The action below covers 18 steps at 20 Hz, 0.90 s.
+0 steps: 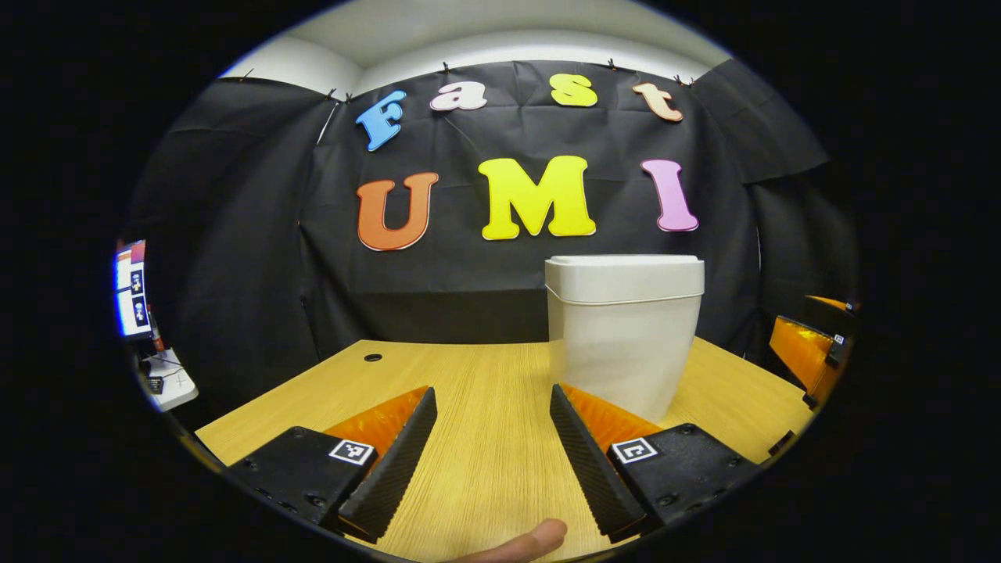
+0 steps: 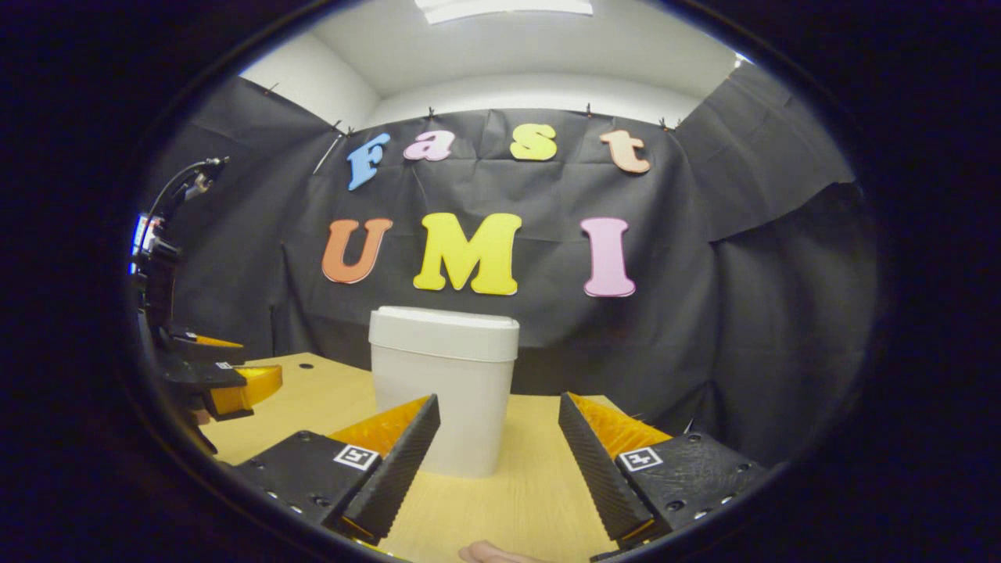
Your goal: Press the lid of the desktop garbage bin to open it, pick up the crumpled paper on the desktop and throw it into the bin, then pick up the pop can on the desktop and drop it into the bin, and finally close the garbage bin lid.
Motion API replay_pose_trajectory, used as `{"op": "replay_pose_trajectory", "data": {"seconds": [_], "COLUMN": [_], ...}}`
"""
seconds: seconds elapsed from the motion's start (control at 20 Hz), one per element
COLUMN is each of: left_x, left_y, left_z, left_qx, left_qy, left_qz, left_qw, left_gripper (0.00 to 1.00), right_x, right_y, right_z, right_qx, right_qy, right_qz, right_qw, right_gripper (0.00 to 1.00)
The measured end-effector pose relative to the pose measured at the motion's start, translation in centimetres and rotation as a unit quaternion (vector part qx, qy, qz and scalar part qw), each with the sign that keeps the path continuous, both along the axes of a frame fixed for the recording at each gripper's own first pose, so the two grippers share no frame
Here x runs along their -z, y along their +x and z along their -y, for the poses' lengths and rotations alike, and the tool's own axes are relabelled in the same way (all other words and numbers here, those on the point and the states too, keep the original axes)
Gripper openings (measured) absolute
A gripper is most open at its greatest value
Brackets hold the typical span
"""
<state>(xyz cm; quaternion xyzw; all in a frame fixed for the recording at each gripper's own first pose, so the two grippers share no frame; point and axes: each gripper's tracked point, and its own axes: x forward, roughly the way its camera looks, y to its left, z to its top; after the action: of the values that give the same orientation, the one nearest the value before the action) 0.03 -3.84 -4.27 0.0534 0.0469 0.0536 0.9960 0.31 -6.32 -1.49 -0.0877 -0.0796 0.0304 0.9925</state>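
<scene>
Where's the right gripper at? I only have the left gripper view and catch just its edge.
Observer: Right gripper is open, with nothing between its fingers.
Operator: Lined up on the bin?
Observer: Roughly. In the right gripper view the bin stands ahead, a bit left of the middle, its base partly hidden by one finger.
Operator: How does my left one look from there?
Observer: Left gripper sits at that view's left edge, above the desk and well apart from the bin.
</scene>
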Motion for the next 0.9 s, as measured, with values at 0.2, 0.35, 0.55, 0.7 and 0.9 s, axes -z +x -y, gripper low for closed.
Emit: {"op": "replay_pose_trajectory", "data": {"seconds": [0.2,0.35,0.55,0.7,0.9], "left_x": [-0.1,0.0,0.1,0.3,0.4], "left_y": [-0.3,-0.4,-0.4,-0.5,-0.6], "left_z": [0.2,0.3,0.5,0.9,1.2], "left_qx": [0.002,0.004,0.006,0.006,0.009], "left_qy": [0.006,0.008,0.008,0.013,0.017], "left_qz": [0.000,0.001,-0.001,-0.003,-0.004], "left_qw": [1.000,1.000,1.000,1.000,1.000], "left_gripper": [0.94,0.94,0.94,0.94,0.94], "right_x": [0.6,1.1,1.1,0.9,1.3], "right_y": [0.5,1.1,1.5,1.5,1.6], "right_z": [1.1,1.7,3.1,3.7,3.7], "right_qx": [0.015,0.015,0.028,0.033,0.033], "right_qy": [0.007,0.026,0.033,0.036,0.031], "right_qz": [-0.013,-0.031,-0.039,-0.038,-0.042], "right_qw": [1.000,0.999,0.998,0.998,0.998], "right_gripper": [0.97,0.97,0.95,0.95,0.95]}}
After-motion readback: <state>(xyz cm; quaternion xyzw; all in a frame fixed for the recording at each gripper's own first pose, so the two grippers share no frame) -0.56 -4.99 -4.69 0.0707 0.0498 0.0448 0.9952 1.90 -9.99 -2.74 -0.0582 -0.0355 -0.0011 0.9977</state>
